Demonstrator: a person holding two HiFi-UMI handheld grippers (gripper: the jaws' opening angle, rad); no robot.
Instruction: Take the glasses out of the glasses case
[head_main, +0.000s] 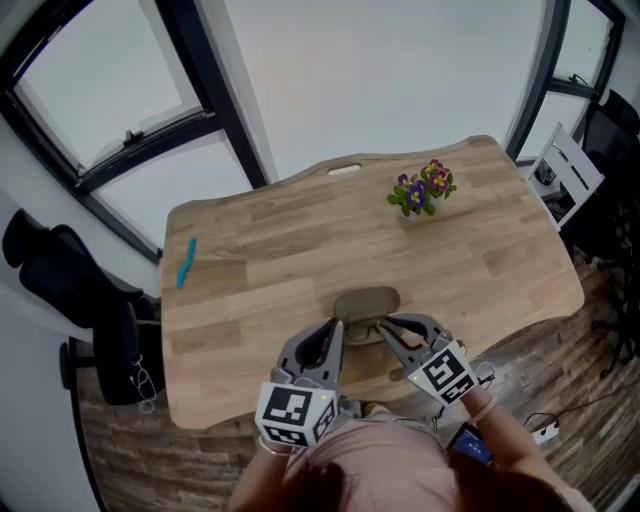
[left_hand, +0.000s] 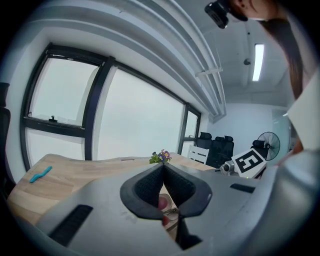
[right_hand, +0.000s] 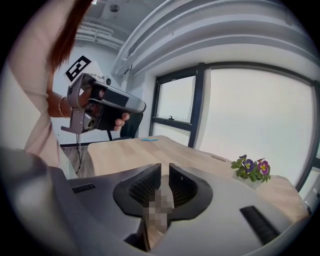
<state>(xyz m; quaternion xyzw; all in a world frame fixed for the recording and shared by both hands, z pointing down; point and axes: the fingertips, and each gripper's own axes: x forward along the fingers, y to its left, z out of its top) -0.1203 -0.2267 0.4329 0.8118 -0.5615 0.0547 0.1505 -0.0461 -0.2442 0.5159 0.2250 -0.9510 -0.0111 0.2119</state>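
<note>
Both grippers are held low in front of the person, at the table's (head_main: 280, 250) 6 o'clock edge, with the marker cubes nearest the body. They angle inward, so their tips converge on one spot. The left gripper (head_main: 335, 328) reaches in from 7 o'clock and the right gripper (head_main: 386, 323) from 5 o'clock. In the right gripper view a hand (right_hand: 112, 120) wraps the left gripper's handle, which is raised and tilted down toward the table.

In the left gripper view the fingers (left_hand: 150, 185) are clenched, their tips touching. A reddish lens and a gold frame part of the glasses (left_hand: 163, 202) show through the gap lower down. I cannot tell whether anything is pinched there.

The right gripper's fingers (right_hand: 147, 185) are drawn to a narrow slit. A blur patch covers what lies in it. In the head view those tips sit on the right end of the glasses (head_main: 362, 330), so they appear to be grasping them.

The glasses case (head_main: 367, 299) is an olive oval just beyond the tips, with its long axis running 9 to 3 o'clock. The glasses lie against its 6 o'clock side along the same line. I cannot tell whether they sit inside an open half.

A potted flower (head_main: 423, 190) stands at 1 o'clock, well apart. A blue strip (head_main: 186, 262) lies near the 9 o'clock edge.
</note>
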